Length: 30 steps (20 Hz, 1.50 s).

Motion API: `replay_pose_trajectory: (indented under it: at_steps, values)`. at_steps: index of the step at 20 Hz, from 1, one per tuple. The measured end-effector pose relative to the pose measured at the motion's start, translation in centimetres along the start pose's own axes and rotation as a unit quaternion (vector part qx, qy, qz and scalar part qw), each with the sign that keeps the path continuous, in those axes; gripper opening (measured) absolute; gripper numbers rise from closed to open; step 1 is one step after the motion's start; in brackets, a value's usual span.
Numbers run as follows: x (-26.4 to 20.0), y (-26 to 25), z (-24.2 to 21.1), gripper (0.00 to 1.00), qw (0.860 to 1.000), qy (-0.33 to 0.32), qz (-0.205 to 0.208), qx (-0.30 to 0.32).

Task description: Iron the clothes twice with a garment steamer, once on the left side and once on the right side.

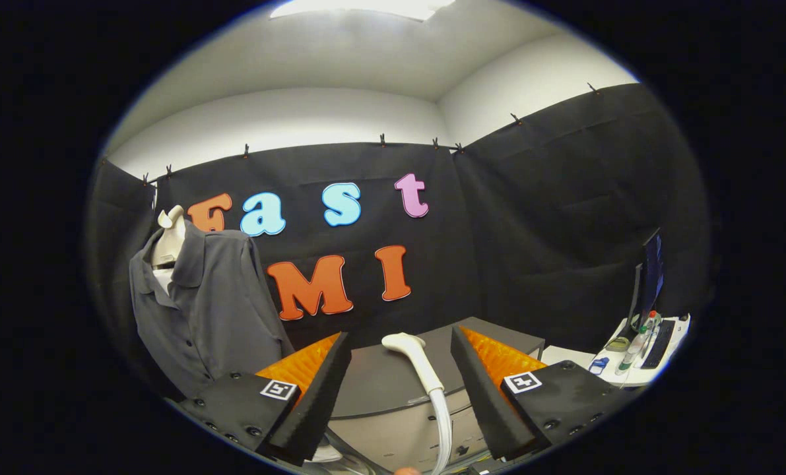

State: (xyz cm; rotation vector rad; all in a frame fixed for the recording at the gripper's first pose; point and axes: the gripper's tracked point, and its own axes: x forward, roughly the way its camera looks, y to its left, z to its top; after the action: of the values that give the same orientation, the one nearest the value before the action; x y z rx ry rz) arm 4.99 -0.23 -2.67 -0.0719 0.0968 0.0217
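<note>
Gripper view: hand-held gripper (399,369) spread wide, empty, framing steamer head (411,353) on bench (379,382) for pickup; shirt (201,303) hung leftward, awaiting passes.

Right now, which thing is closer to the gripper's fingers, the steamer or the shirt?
The white steamer head. It lies on the grey cabinet just ahead of the open gripper, in line with the gap between its fingers. The grey shirt hangs off to the side, farther away.

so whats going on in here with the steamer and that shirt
A hand-held gripper has its fingers wide open, holding nothing. The white steamer head lies on a grey cabinet, between the fingers and just ahead of them. The grey shirt hangs on a mannequin off to the left. Ironing hasn't begun.
</note>
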Motion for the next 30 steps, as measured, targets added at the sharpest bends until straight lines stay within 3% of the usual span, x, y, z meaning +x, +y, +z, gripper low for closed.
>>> replay_pose_trajectory:
  at_steps: [8,14,20,26,30]
  values:
    - [9.7,-2.2,-3.4,0.98,0.997,0.067,0.039,-0.028]
    - [17.0,-2.9,-9.2,0.98,0.988,0.136,0.072,-0.032]
    - [23.4,-4.5,-15.1,0.98,0.977,0.200,0.065,-0.035]
    - [26.9,-5.7,-19.2,0.98,0.966,0.250,0.057,-0.033]
    - [28.0,-5.3,-21.0,0.82,0.958,0.278,0.065,-0.032]
